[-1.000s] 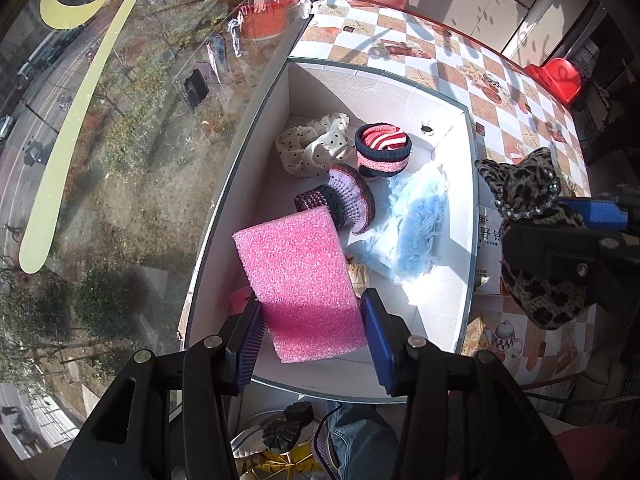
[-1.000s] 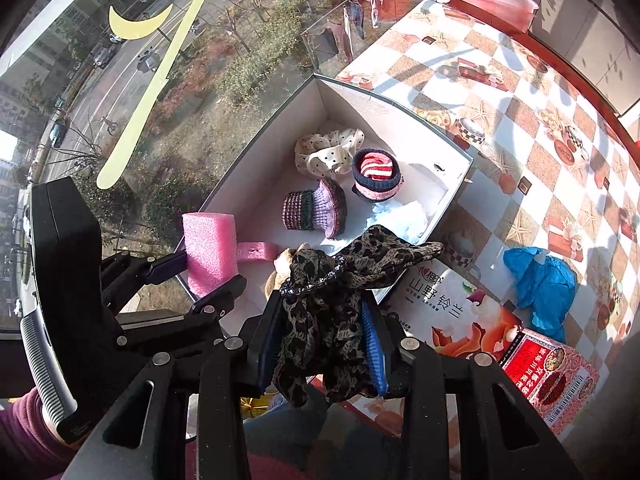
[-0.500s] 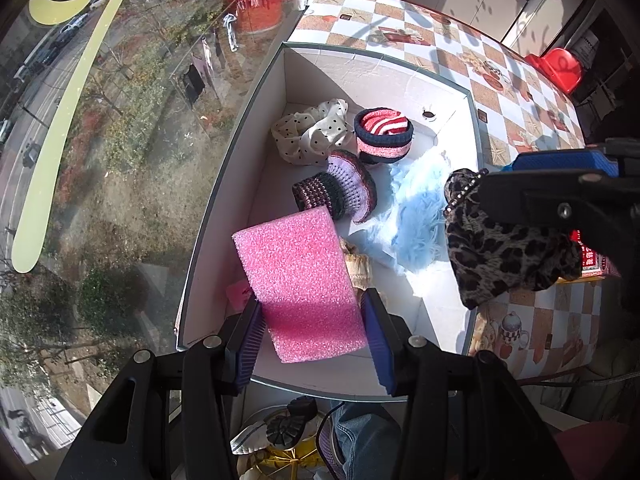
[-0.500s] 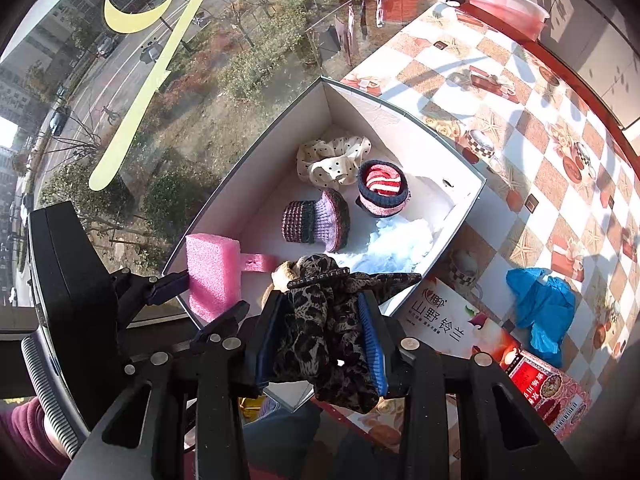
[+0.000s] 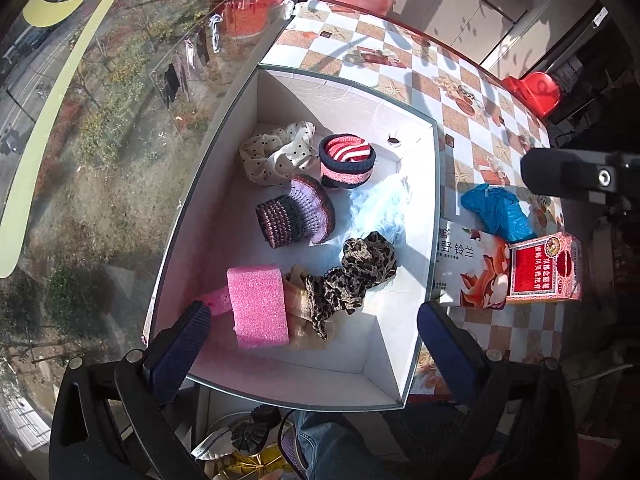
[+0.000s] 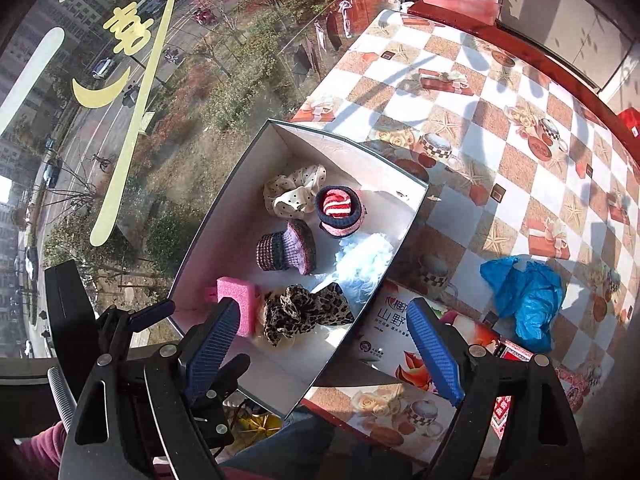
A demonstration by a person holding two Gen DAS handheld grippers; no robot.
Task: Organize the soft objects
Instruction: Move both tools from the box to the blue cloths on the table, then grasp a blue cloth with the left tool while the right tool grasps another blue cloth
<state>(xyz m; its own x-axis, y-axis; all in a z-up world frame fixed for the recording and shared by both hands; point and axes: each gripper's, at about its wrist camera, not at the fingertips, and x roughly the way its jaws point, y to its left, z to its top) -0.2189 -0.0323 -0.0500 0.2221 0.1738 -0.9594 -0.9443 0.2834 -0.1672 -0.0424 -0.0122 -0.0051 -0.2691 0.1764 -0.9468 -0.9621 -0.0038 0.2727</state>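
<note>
You see a matt white cardboard box (image 5: 416,184) holding a porous pink foam block (image 5: 258,304). Your table's checkered cloth (image 6: 480,128) looks glossy.

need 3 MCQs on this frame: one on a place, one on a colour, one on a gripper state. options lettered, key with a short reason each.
1. Where does the leopard-print scarf lie?
A. on the checked tablecloth
B. inside the white box, beside the pink sponge
C. on top of the red carton

2. What colour is the crumpled bag lying outside the box?
A. blue
B. yellow
C. white

3. What is between the fingers of the left gripper?
A. the pink sponge, clamped
B. a knitted hat
C. nothing; the pads touch no item

Key: 1 B, the scarf rests on the box floor next to the sponge. 2 A, the bag on the tablecloth is bright blue. 3 C, the jaws are opening and stand wide, with the sponge lying free below in the box.
</note>
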